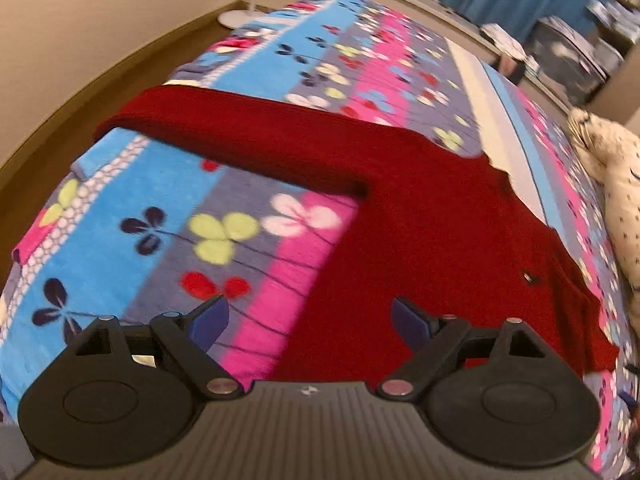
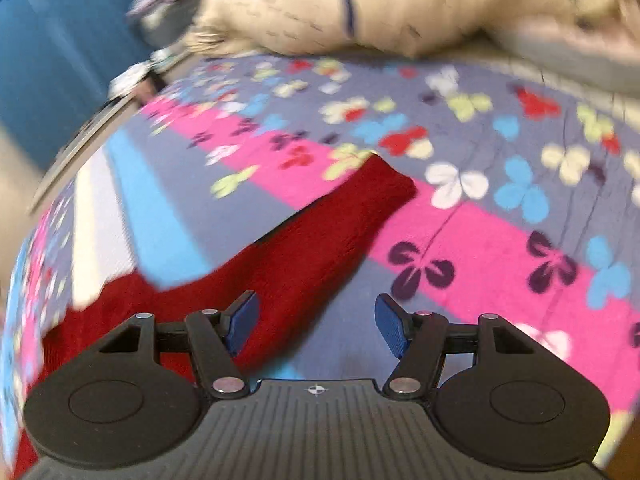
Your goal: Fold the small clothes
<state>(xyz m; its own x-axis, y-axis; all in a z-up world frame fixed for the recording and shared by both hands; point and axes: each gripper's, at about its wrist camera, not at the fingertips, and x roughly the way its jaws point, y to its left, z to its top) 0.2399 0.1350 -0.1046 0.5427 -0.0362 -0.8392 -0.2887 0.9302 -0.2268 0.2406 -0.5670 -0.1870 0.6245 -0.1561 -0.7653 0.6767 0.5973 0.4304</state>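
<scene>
Two open grippers hovered over a red sweater on a flowered bed.

The left gripper stood wide apart and empty above the red sweater, one sleeve stretched toward the blanket's far edge. The right gripper, jaws parted and holding nothing, hung above the other sleeve near a cream pillow.

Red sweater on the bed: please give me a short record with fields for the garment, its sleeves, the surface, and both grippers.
garment: red sweater, lying spread out, not yet folded
sleeves: one sleeve stretched out sideways in the left wrist view; the other sleeve stretched out in the right wrist view
surface: flowered blanket on a bed
left gripper: open, holding nothing
right gripper: open, holding nothing
nearby: cream pillow
</scene>
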